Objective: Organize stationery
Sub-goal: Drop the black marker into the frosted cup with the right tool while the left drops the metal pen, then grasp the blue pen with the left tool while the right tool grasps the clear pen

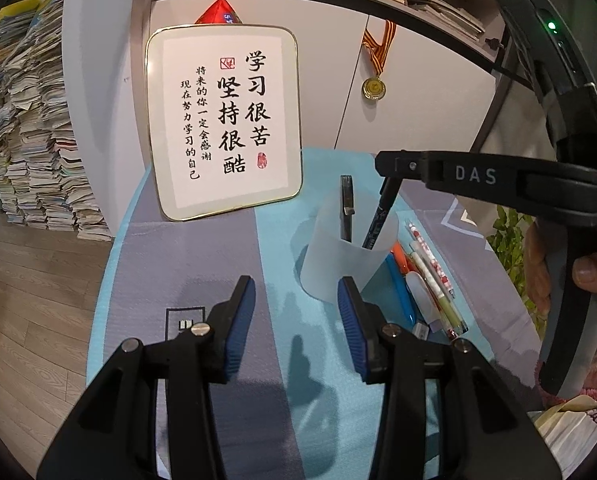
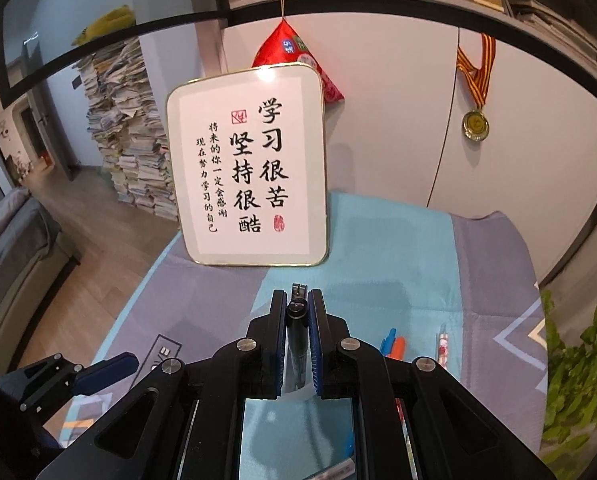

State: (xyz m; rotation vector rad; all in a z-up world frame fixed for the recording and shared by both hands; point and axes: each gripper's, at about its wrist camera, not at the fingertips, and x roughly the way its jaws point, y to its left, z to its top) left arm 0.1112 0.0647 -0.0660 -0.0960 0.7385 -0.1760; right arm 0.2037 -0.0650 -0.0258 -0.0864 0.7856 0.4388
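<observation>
Black pen (image 2: pixel 297 344) clamped upright between the right tongs (image 2: pixel 297 300), cap end up, blue pads pressed on both sides of its barrel. From the left view, its lower end dips into the frosted pen cup (image 1: pixel 338 252), which stands on the counter (image 1: pixel 202 248) and already holds another dark pen (image 1: pixel 346 208). Just right of the cup lies a bundle of loose stationery (image 1: pixel 426 280): a blue pen, an orange one, a white patterned pen, a green-tipped one, a small eraser. The left tongs (image 1: pixel 296 312) hang released, jaws apart over bare mat, nothing between them, near the cup's base. At the counter's far edge a gold-rimmed calligraphy frame (image 1: pixel 224 120) leans; a medal (image 1: pixel 374 88) hangs on the white cabinet behind.
</observation>
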